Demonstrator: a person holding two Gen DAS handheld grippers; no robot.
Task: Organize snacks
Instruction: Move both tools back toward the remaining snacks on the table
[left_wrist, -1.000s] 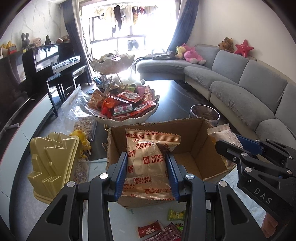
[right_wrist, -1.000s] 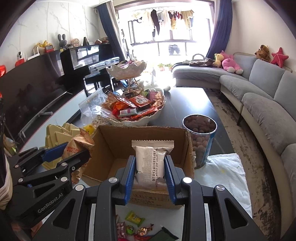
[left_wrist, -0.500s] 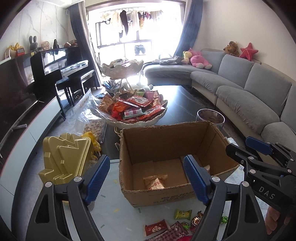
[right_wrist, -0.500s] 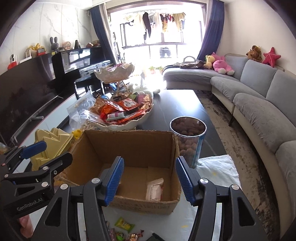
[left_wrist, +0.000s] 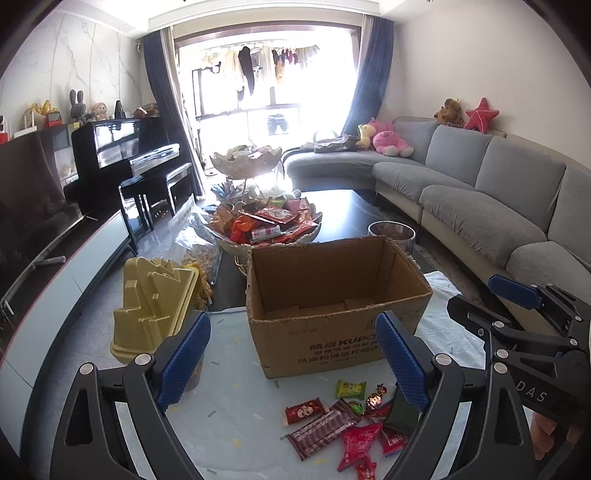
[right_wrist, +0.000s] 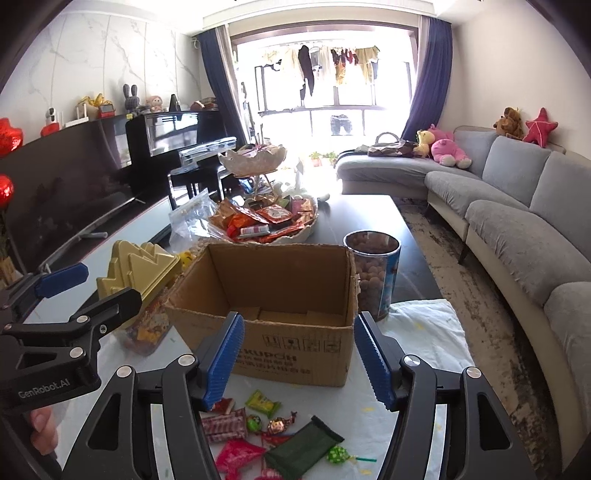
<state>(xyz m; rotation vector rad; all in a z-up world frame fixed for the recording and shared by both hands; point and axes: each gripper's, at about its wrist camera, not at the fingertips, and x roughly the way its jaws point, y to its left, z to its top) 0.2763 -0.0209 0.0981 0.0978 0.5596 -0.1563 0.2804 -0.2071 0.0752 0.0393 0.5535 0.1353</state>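
Bright living room, white cloth over the dark coffee table, and both claws hang empty: the left gripper (left_wrist: 295, 358) and the right gripper (right_wrist: 297, 360) are opening with nothing between the jaws. Just below and ahead of both lie the loose snacks (right_wrist: 258, 435); the dark green packet (right_wrist: 303, 448) runs diagonally, nearer the right claw. Beyond stands the cardboard box (left_wrist: 332, 306), open-topped.

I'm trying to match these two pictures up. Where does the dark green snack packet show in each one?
Left wrist view: the dark green packet lies low and right of centre, partly behind the left gripper's right finger.
Right wrist view: it lies at bottom centre, in full view among the loose sweets.
Shared landmark: the cardboard box, just beyond the packet in both.
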